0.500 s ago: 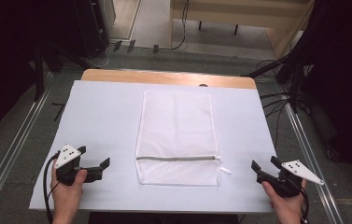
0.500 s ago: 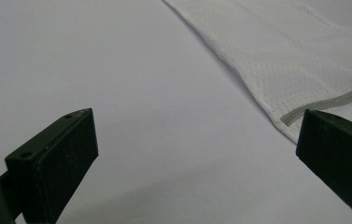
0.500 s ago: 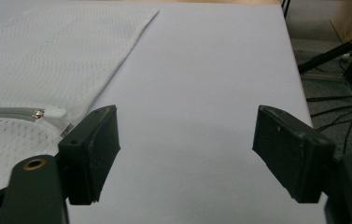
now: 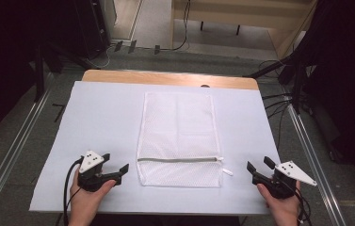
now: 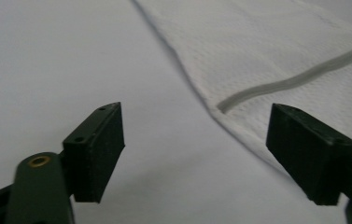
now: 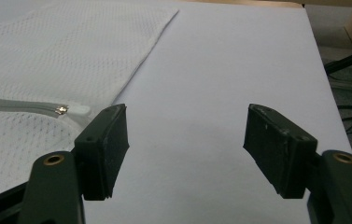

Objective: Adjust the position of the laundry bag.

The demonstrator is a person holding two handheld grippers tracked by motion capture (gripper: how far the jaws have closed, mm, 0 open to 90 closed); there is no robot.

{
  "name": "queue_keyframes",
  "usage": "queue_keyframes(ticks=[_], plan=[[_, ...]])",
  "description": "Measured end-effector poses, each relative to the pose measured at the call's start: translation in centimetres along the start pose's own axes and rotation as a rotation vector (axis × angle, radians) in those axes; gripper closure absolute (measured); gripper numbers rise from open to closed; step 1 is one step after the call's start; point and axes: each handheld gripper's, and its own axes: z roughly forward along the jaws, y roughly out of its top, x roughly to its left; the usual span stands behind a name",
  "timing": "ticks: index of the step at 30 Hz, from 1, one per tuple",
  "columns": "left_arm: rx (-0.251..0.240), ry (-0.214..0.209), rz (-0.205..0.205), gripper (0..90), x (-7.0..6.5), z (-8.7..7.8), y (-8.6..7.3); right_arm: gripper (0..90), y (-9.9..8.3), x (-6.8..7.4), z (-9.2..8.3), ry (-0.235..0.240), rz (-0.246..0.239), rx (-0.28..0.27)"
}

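So on the left side, the left gripper (image 4: 116, 165) sits low over the near-left part of the pale sheet (image 4: 104, 117) covering the table (image 4: 165, 77), held in the person's left hand (image 4: 88, 195), with its jaws spread wide apart and nothing between them; they point roughly toward the bag. In the left gripper view you can see the bag's left edge and the end of the zipper just past the right-hand jaw, close but not touching as far as I can tell. Middle of the table is the white mesh laundry bag (image 4: 180, 136), lying flat, long axis running away from the person toward the far edge, where a strip of bare wood shows. The grey zipper (image 4: 180, 159) runs crosswise near the near end, and it looks closed all the way, with the small white pull tab (image 4: 227, 172) sticking out past the bag's right edge and pointing toward the right side. The bag looks flat, can't tell if anything's inside. Over on the right, the right gripper (image 4: 258, 165) is in the right hand (image 4: 283, 205) at the near-right corner of the sheet, jaws also wide apart and empty, aimed toward the bag; the right gripper view shows the pull tab just beyond its left-hand jaw.
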Motion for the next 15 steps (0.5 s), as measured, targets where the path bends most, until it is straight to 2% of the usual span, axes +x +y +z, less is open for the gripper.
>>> queue_keyframes(ticks=[1, 2, 3, 4, 5, 6, 7, 10, 11, 12, 13, 14, 15], plan=[[0.025, -0.028, 0.007, 29.6, -1.1, 0.4, -0.2, 32.2, 0.0, 0.2, 0.1, 0.001, -0.008, 0.003], [0.025, -0.028, 0.007, 31.2, -1.1, 0.4, -0.2, 32.2, 0.0, 0.2, 0.1, 0.001, -0.008, 0.003], [0.043, -0.065, 0.006, 32.9, -2.2, 0.8, -0.4, 32.2, 0.0, 0.2, 0.2, 0.002, -0.005, 0.006], [0.043, -0.065, 0.006, 33.7, -2.2, 0.8, -0.4, 32.2, 0.0, 0.2, 0.2, 0.002, -0.005, 0.006], [0.07, -0.066, 0.017, 34.2, -3.3, 1.2, -0.5, 32.2, 0.0, 0.3, 0.3, 0.001, -0.001, 0.007], [0.07, -0.066, 0.017, 35.7, -3.3, 1.2, -0.5, 32.2, 0.0, 0.3, 0.3, -0.001, 0.001, 0.009], [0.086, -0.066, 0.028, 36.3, -4.1, 1.6, -0.7, 32.2, -0.1, 0.3, 0.3, -0.002, 0.002, 0.01], [0.109, -0.052, 0.046, 39.4, -4.7, 1.9, -0.8, 32.2, -0.1, 0.3, 0.3, 0.001, -0.001, 0.017], [0.14, -0.033, 0.055, 42.3, -5.0, 2.2, -0.9, 32.2, -0.1, 0.4, 0.3, 0.002, 0.001, 0.017], [0.166, -0.015, 0.044, 47.3, -5.0, 2.4, -1.0, 32.2, -0.1, 0.5, 0.3, 0.003, 0.003, 0.017], [0.166, -0.015, 0.044, 53.9, -5.0, 2.4, -1.0, 32.2, -0.1, 0.5, 0.3, 0.003, 0.003, 0.017], [0.165, 0.003, 0.006, 60.1, -4.8, 2.2, -0.9, 32.3, -0.1, 0.5, 0.3, 0.006, 0.0, 0.015], [0.17, -0.023, 0.002, 67.2, -4.6, 2.2, -0.8, 32.2, -0.1, 0.6, 0.3, 0.004, -0.001, 0.014]])
